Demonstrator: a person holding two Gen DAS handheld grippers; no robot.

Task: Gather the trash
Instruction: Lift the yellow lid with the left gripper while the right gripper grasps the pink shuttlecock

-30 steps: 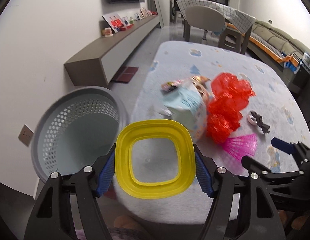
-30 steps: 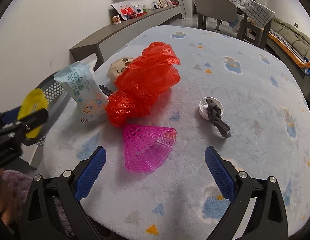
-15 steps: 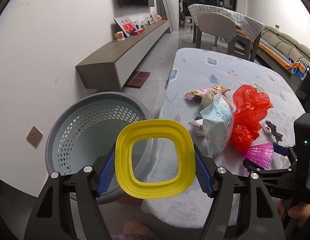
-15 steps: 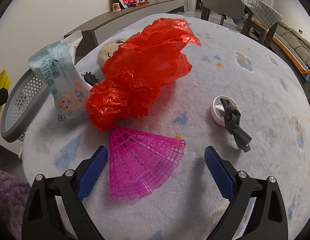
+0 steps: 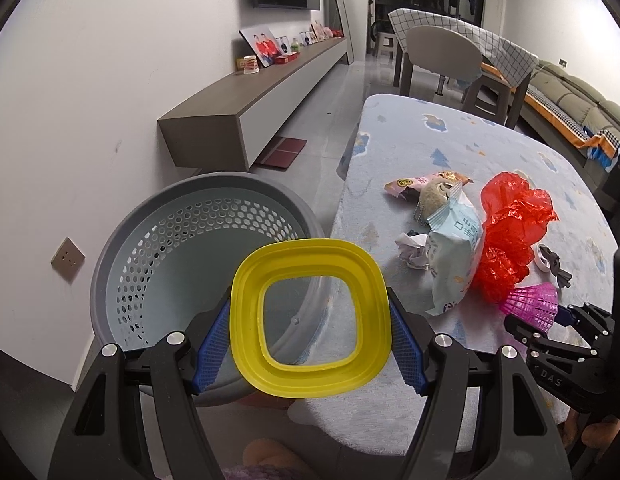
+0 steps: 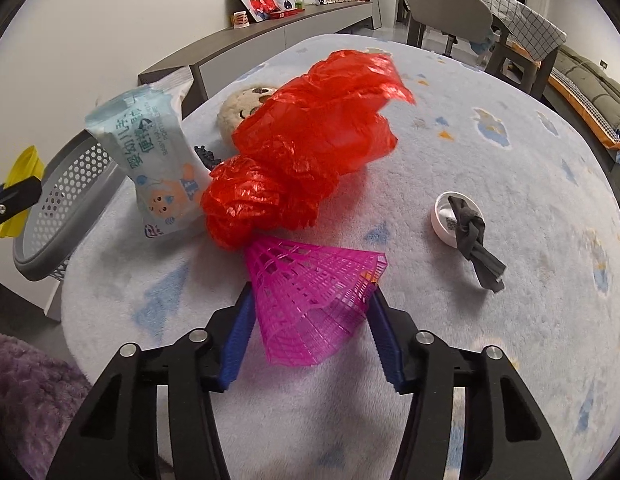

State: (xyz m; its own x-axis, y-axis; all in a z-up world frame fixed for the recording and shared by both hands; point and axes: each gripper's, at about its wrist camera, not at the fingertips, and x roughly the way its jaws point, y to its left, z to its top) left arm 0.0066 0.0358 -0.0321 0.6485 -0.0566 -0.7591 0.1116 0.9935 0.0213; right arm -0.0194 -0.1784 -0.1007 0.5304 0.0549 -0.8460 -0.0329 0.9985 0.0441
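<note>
1. Clamping a yellow ring lid (image 5: 310,316), the left hand-held gripper (image 5: 310,344) hangs above the grey basket (image 5: 158,264) rim.
2. Right hand-held gripper (image 6: 310,316): pads closed against the pink mesh cone (image 6: 310,292), lying on the counter (image 6: 469,140) beside a red bag (image 6: 306,160).

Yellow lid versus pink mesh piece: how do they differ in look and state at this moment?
The yellow lid is a solid square ring with a clear centre; the pink mesh piece is an open lattice fan. The lid is held in the air in front of the grey basket by the left tool; the mesh lies on the table between the right tool's fingers. Both are plastic trash.
</note>
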